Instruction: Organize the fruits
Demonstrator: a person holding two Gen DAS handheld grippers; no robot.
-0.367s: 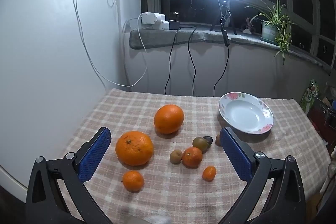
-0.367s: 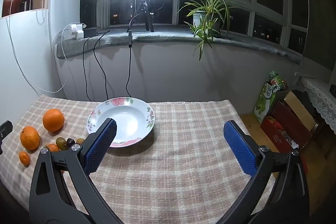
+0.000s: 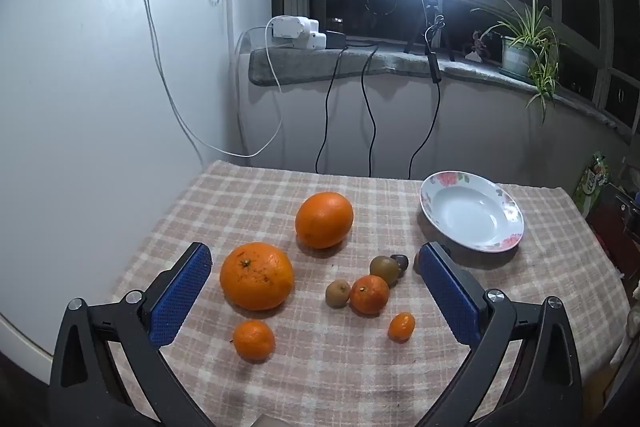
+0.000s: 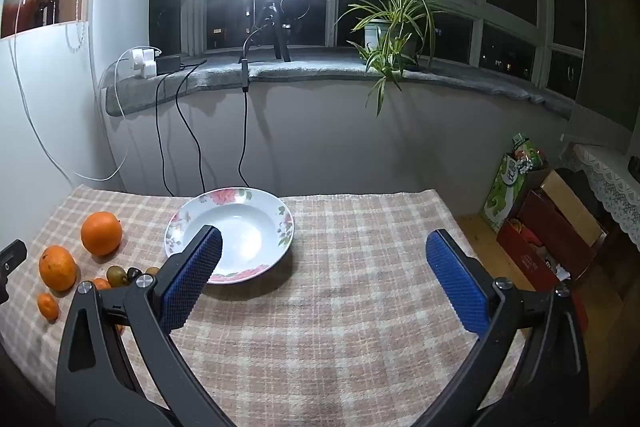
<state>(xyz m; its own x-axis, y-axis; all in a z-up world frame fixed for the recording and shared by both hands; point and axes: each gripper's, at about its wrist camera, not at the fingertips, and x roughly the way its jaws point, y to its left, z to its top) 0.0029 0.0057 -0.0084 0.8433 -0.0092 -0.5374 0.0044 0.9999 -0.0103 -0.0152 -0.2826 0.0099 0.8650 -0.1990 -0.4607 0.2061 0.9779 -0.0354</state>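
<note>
Nothing sits in the plate (image 3: 434, 193) yet, so by my reading the sorting is at its very start, the step in hand being to choose a first fruit. The left gripper (image 3: 316, 287) hangs over the lower middle of its frame with both blue pads spread wide and nothing between them; the right gripper (image 4: 320, 275) is likewise spread and empty, low in its own frame, its left pad overlapping the plate's near rim in the picture. The fruits lie loose on the checked cloth (image 3: 248, 195): 2 large oranges, one (image 3: 257, 275) at lower left of centre with a stem scar and pebbled skin, the other (image 3: 324, 220) just above it, smoother and slightly oval. Below sit a small mandarin (image 3: 254, 339), a second mandarin (image 3: 369, 294) and a tiny oval kumquat-like fruit (image 3: 401, 326). A dull brownish-green kiwi (image 3: 337, 293) touches the second mandarin, and another kiwi (image 3: 385, 269) lies just above, beside a dark glossy fruit (image 3: 400, 261) I cannot identify. The plate, glazed white with pink flowers on its rim, is shallow and dished, at centre right. The next move probably calls for centring the open pads around one round fruit, and closing gently, since round skins may roll or slip.
</note>
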